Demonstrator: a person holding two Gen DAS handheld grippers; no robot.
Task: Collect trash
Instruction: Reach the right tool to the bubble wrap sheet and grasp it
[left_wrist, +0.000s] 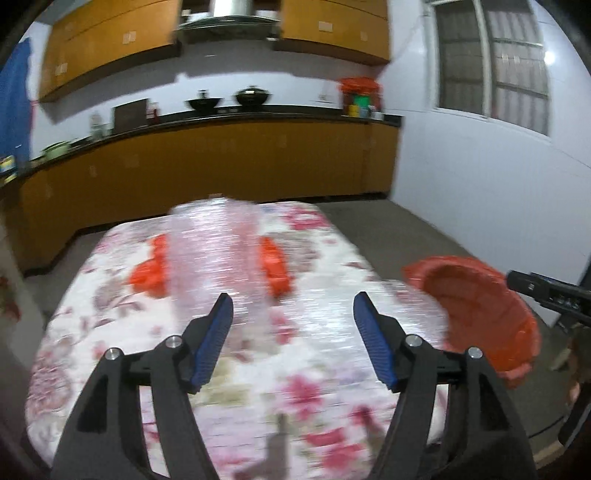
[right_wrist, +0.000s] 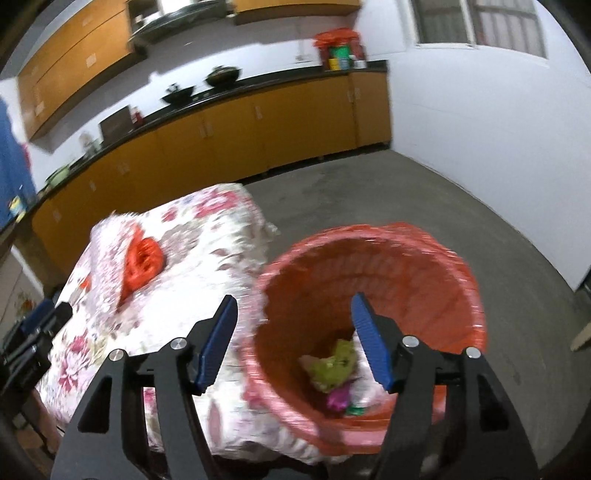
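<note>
A red trash basket (right_wrist: 369, 295) lined with a red bag stands beside the table's right edge; it also shows in the left wrist view (left_wrist: 480, 306). Green, magenta and white wrappers (right_wrist: 336, 373) lie at its bottom. My right gripper (right_wrist: 293, 314) is open and empty, held above the basket's mouth. My left gripper (left_wrist: 293, 314) is open and empty above the floral tablecloth (left_wrist: 258, 369). A red object (right_wrist: 142, 264) lies on the table's far part; in the left wrist view red pieces (left_wrist: 275, 267) show behind a blurred clear plastic thing (left_wrist: 214, 243).
Orange kitchen cabinets (left_wrist: 221, 166) with a dark counter holding woks run along the far wall. Grey floor (right_wrist: 406, 192) lies to the right of the table, up to a white wall. The right gripper's body (left_wrist: 546, 291) shows at the left wrist view's right edge.
</note>
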